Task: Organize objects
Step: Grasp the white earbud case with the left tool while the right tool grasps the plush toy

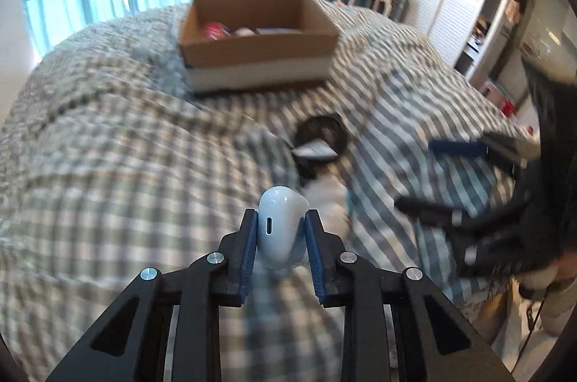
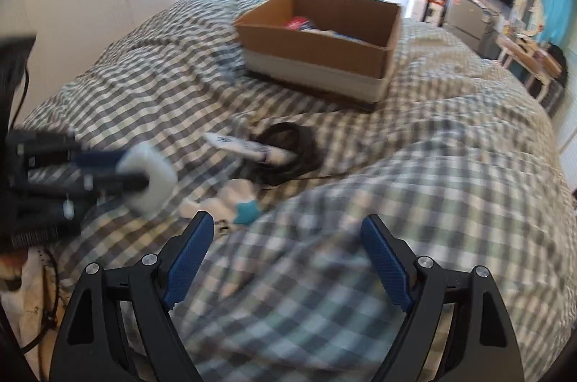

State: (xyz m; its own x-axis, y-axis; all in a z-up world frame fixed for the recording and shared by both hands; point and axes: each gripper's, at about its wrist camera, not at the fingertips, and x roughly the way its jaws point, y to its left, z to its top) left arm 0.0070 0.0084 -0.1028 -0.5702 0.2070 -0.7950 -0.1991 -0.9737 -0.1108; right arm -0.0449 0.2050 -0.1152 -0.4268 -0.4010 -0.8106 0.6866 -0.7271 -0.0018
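A checked duvet (image 2: 414,201) covers the bed, and on it, towards the window, stands an open cardboard box (image 2: 317,53). The box already holds a few things, a red packet and some pale items among them, so the sorting looks partly done. Several things are left out on the duvet: a coil of black cable (image 2: 288,154) with a white tube (image 2: 245,147) lying across it, and nearer the camera a white and teal cloth item (image 2: 241,201), too blurred to name.

The left gripper (image 1: 281,230) is clamped on a small white earbud case (image 1: 281,223), its blue pads pressing both sides, the charging port facing the camera; the case is well short of the box. The right gripper (image 2: 288,259) hangs over the duvet with jaws wide apart and nothing between them.
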